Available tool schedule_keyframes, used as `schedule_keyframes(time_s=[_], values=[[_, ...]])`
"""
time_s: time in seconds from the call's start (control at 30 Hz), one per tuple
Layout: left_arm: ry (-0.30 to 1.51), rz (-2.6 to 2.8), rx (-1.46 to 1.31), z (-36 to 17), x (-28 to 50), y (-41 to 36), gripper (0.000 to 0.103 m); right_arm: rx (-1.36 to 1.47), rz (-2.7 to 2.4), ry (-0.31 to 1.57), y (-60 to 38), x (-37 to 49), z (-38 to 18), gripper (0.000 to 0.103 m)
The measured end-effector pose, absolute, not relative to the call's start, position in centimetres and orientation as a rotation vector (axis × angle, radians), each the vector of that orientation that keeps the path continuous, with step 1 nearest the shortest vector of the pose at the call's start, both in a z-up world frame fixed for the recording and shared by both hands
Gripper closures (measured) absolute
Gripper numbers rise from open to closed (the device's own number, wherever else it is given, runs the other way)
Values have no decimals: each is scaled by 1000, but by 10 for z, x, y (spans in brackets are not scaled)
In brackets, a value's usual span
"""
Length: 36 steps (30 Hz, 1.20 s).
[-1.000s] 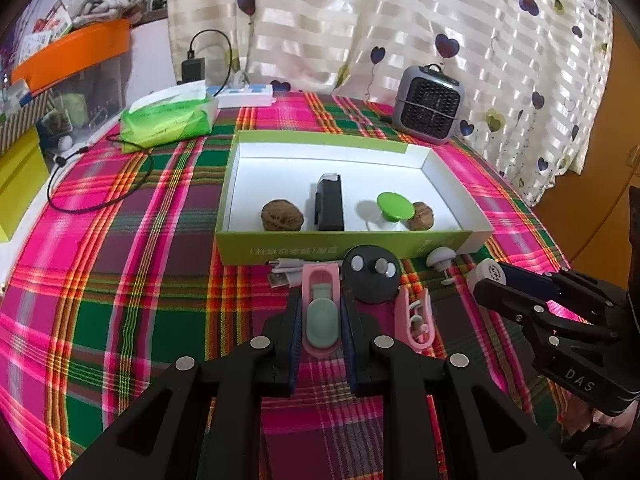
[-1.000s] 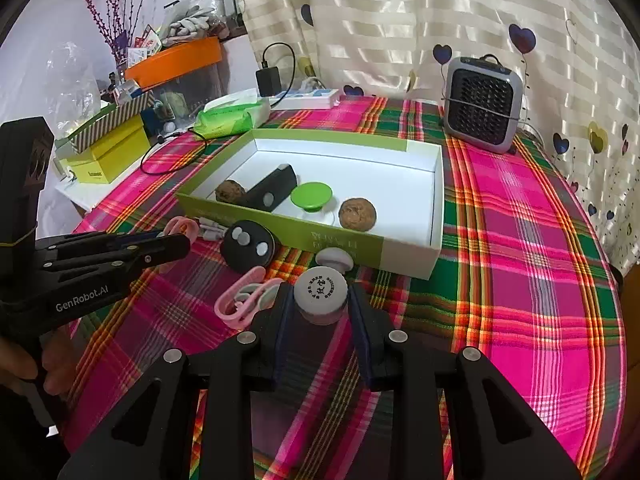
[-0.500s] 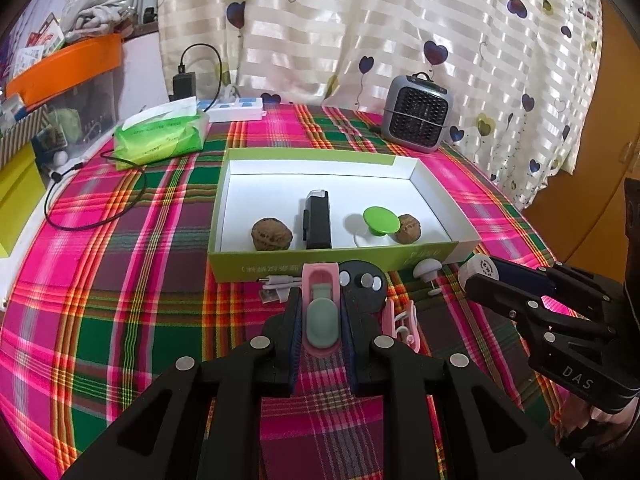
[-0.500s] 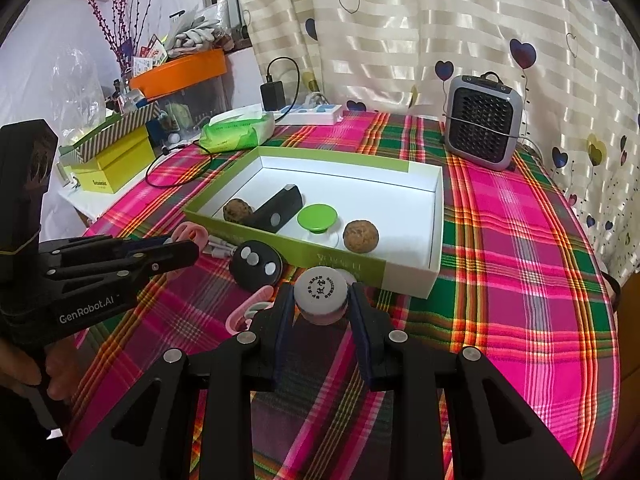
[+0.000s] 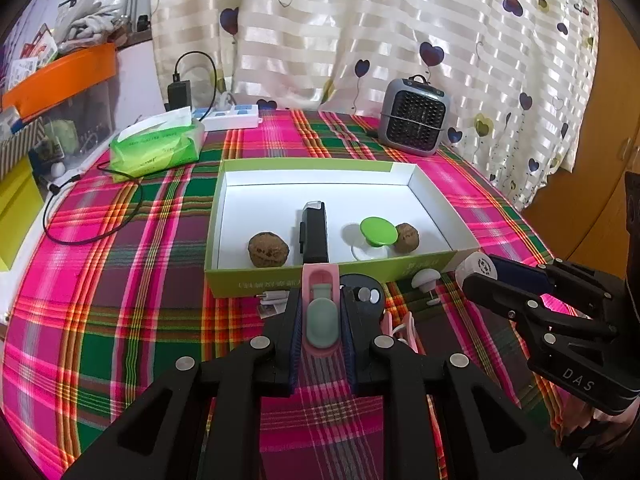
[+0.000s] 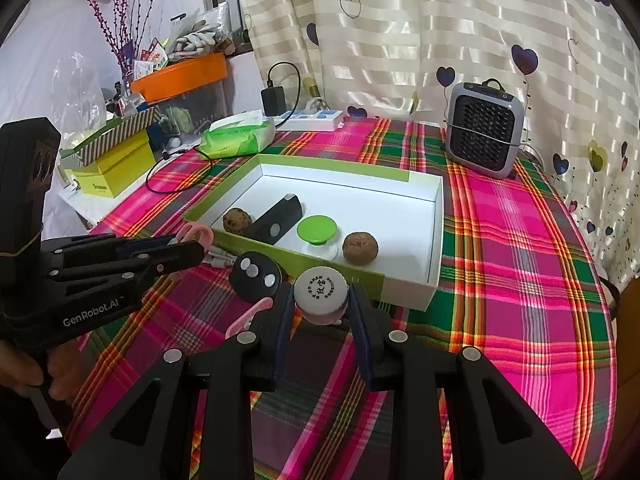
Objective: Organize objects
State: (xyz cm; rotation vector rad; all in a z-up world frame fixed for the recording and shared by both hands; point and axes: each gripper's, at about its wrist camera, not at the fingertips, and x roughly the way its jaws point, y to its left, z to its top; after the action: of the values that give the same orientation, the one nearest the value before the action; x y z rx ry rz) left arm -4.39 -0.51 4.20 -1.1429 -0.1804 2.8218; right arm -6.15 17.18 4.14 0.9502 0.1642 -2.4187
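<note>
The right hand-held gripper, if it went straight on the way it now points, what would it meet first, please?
Probably the near green wall of the box, just beyond the white jar that the right hand-held gripper holds; depth is hard to judge, so the jar might instead clear the rim.

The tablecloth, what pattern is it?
The tablecloth is pink, green and orange plaid, clearest in the right wrist view.

Grey heater (image 5: 414, 122), green tissue pack (image 5: 156, 152), white power strip (image 5: 232, 116), heart-print curtain (image 5: 360, 28)

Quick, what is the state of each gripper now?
Left gripper: closed on the pink clip.
Right gripper: closed on the small white jar.
</note>
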Motion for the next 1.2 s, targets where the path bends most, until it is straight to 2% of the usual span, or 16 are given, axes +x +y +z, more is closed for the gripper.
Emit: schedule_keyframes(time_s=[1.2], values=[[-159, 2842, -1122, 49, -66, -14, 87, 939, -2423, 163, 167, -81, 47, 74]])
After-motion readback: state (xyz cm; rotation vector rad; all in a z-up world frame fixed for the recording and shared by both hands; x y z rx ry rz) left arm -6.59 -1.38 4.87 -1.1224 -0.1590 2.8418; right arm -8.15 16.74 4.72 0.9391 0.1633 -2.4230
